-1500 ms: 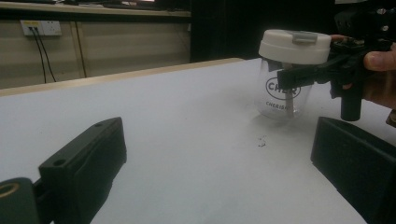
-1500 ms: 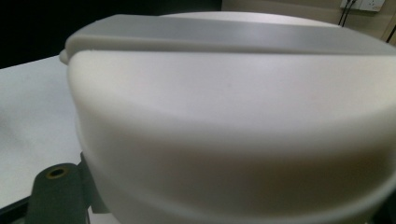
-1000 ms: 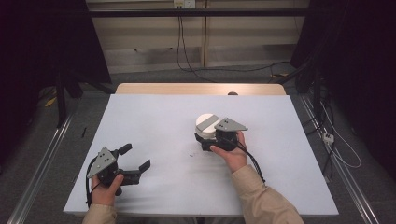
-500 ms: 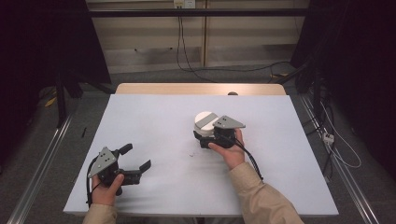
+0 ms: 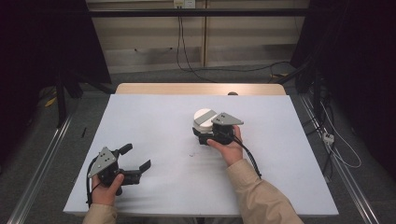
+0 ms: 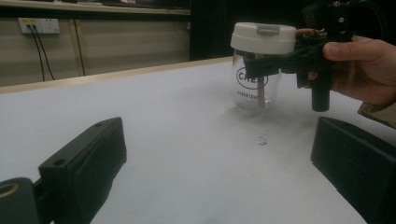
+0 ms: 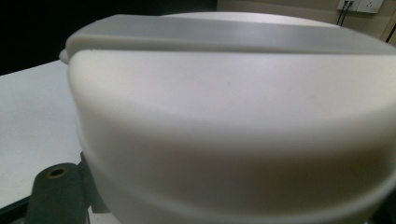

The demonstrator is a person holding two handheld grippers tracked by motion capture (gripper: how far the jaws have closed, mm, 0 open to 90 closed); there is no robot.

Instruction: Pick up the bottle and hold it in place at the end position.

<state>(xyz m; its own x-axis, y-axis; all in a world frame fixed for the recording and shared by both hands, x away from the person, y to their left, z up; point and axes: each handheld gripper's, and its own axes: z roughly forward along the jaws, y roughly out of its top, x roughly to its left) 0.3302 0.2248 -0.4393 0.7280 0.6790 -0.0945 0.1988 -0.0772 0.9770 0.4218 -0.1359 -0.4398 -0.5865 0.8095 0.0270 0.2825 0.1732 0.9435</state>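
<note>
From the high view, the left tool point(image 5: 135, 161) rests on the white surface point(image 5: 154, 121) at about 7 o'clock, held in the left hand point(image 5: 106, 189), and its two jaws stand wide apart with nothing between them. The right hand point(image 5: 227, 149) comes in from 5 o'clock with the forearm in a beige sleeve point(image 5: 261, 200). It holds the right tool point(image 5: 201, 133) near the middle of the surface, and this tool is closed on a jar point(image 5: 203, 116) with a white lid. Behind the surface, cables point(image 5: 187, 51) hang down a pale wall panel, and the room is dark on both sides.

In the left gripper view, the jar point(image 6: 257, 79) stands upright at about 1 o'clock. It is clear glass with dark letters, and the right tool point(image 6: 261, 67) clamps it just under the lid point(image 6: 264, 37). A small dark speck point(image 6: 262, 139) lies on the surface in front of the jar.

In the right gripper view, the lid point(image 7: 233, 126) is very close and blurred, between the jaws.
</note>
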